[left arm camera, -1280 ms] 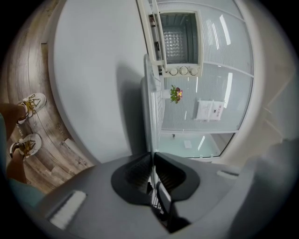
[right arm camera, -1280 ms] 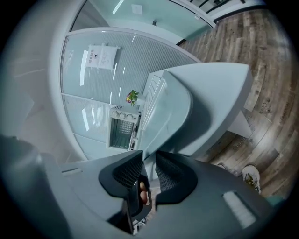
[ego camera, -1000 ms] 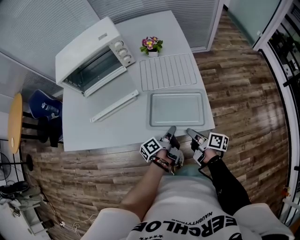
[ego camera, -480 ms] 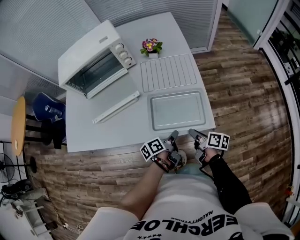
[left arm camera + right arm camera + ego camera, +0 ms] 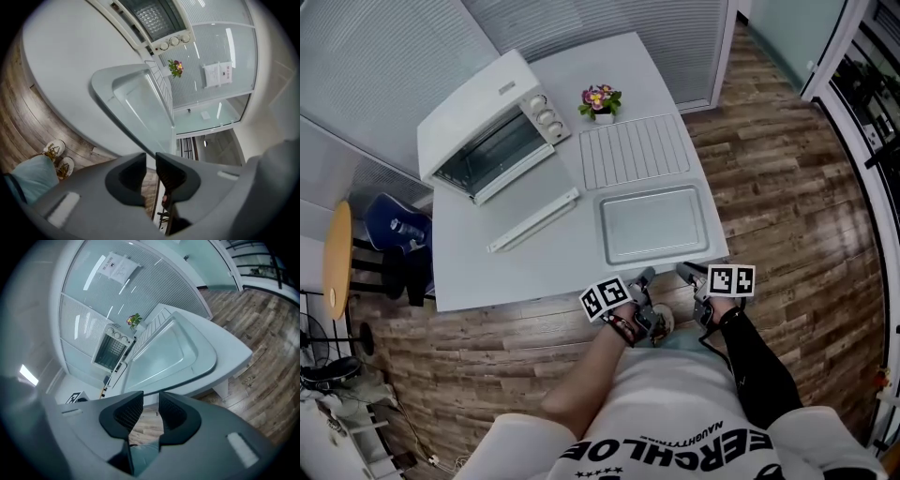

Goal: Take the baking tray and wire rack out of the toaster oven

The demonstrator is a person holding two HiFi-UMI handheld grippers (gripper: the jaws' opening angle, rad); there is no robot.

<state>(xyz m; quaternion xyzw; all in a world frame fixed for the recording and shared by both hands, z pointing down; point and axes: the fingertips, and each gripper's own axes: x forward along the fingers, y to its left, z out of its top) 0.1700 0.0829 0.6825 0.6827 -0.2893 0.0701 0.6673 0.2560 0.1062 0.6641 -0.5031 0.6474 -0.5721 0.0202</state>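
Head view: the baking tray (image 5: 654, 225) lies flat and empty at lower centre-right, on the near right corner of the white table (image 5: 487, 272); its near rim runs close along the table's front edge and its right rim close to the table's right edge; both grippers hang just off that front edge, over the wooden floor (image 5: 787, 216), apart from the tray; the left gripper (image 5: 643, 277) points at the near rim's middle, the right gripper (image 5: 687, 272) at its right end; in the left gripper view the jaws of the left gripper (image 5: 151, 161) stand a narrow slit apart with nothing between them, the tray (image 5: 136, 103) above them; in the right gripper view the right gripper (image 5: 151, 404) shows a slightly wider gap, its jaws having just been opening, also empty; the wire rack (image 5: 635, 150) lies just beyond the tray's far rim; bare table spreads left of the tray up to a long white bar (image 5: 534, 220); the toaster oven (image 5: 487, 127) sits upper left, a small flower pot (image 5: 601, 100) beside it.
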